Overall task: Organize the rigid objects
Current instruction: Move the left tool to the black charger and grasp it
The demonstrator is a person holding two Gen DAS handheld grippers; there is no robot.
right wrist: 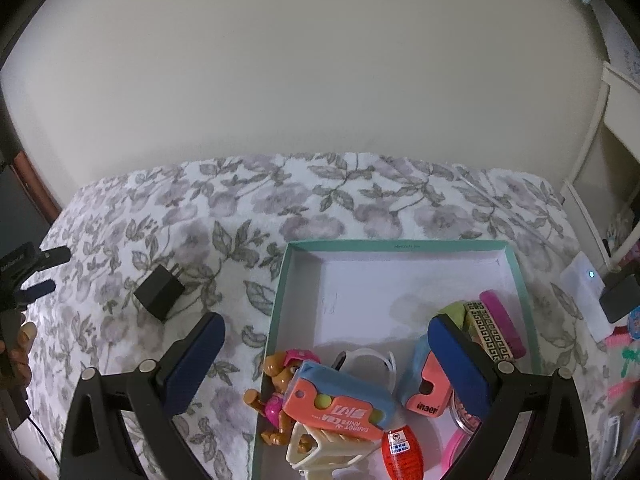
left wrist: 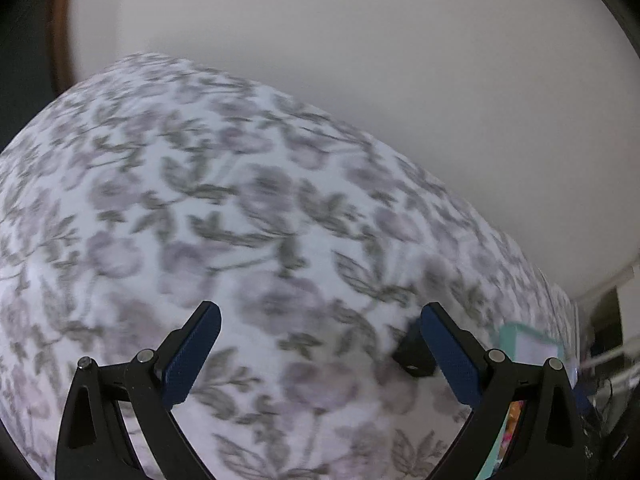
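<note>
On the floral cloth [right wrist: 360, 196], left of the box [right wrist: 280, 280], lies a black charger [right wrist: 159, 290], prongs up-right. The left gripper [left wrist: 320, 334] gapes wide, empty, charger beside its right finger. The right gripper [right wrist: 326, 342] hangs released over the teal, white-floored box holding toys.

The right gripper [right wrist: 324, 356] hangs with jaws spread wide. Between them lies the toy-filled teal box [right wrist: 280, 280]. A black charger [right wrist: 160, 290] sits beyond the left jaw.
</note>
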